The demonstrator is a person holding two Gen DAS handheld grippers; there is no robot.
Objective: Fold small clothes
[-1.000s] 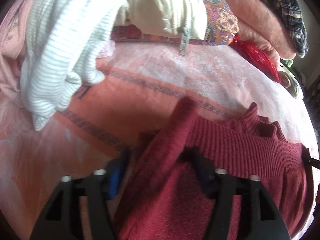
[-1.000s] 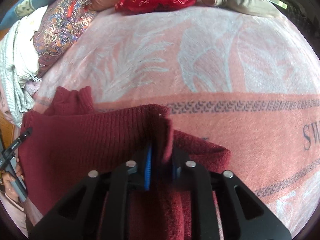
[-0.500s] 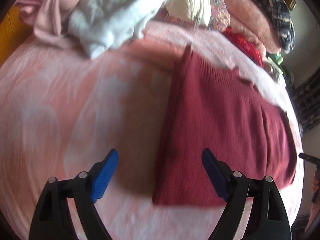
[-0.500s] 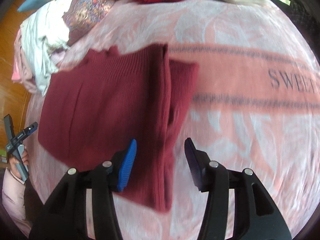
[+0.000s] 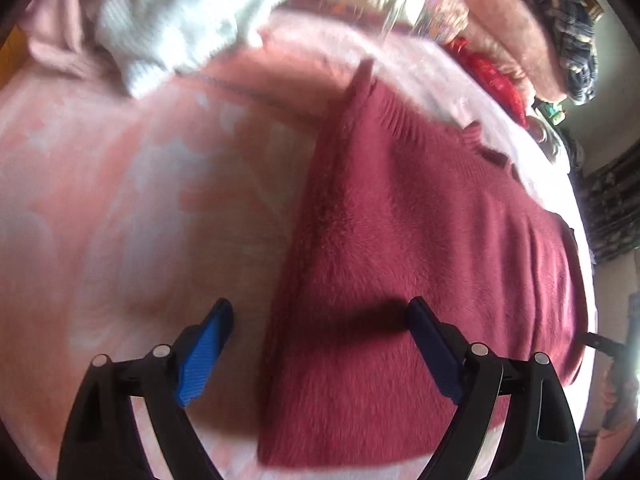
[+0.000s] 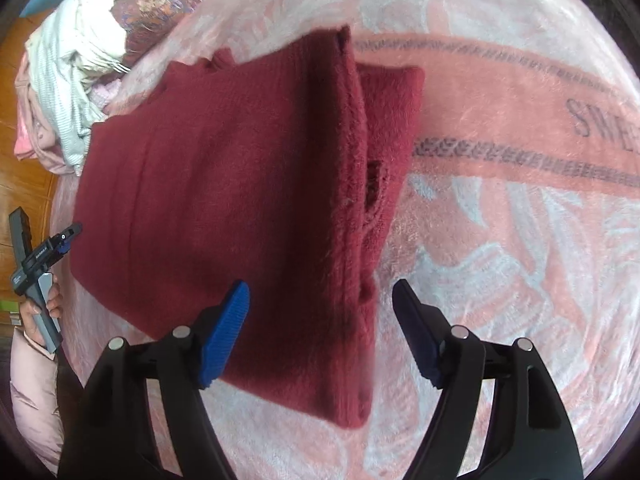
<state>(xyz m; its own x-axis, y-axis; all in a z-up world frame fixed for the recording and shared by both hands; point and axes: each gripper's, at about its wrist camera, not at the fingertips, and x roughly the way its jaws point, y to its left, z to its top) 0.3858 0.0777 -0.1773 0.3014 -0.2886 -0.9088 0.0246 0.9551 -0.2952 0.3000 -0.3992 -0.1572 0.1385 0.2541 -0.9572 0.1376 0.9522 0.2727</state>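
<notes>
A dark red knit sweater point(image 5: 420, 240) lies flat on the pink blanket point(image 5: 140, 200), with one side folded over. My left gripper point(image 5: 320, 312) is open and empty, held just above the sweater's near left edge. In the right wrist view the sweater point(image 6: 224, 184) shows a folded flap along its right side. My right gripper point(image 6: 320, 292) is open and empty above the sweater's near right edge. The left gripper point(image 6: 40, 256) shows at the far left of the right wrist view, in a hand.
A heap of white and pink clothes point(image 5: 168, 20) lies at the far left of the bed, also in the right wrist view point(image 6: 72, 60). Patterned pillows and a red cushion point(image 5: 492, 76) lie at the far right. Wooden floor point(image 6: 24, 184) shows past the bed's left edge.
Both grippers let go of the sweater and opened, then pulled back. The sweater now lies flat. The left gripper has since moved closer over the sweater's left edge.
</notes>
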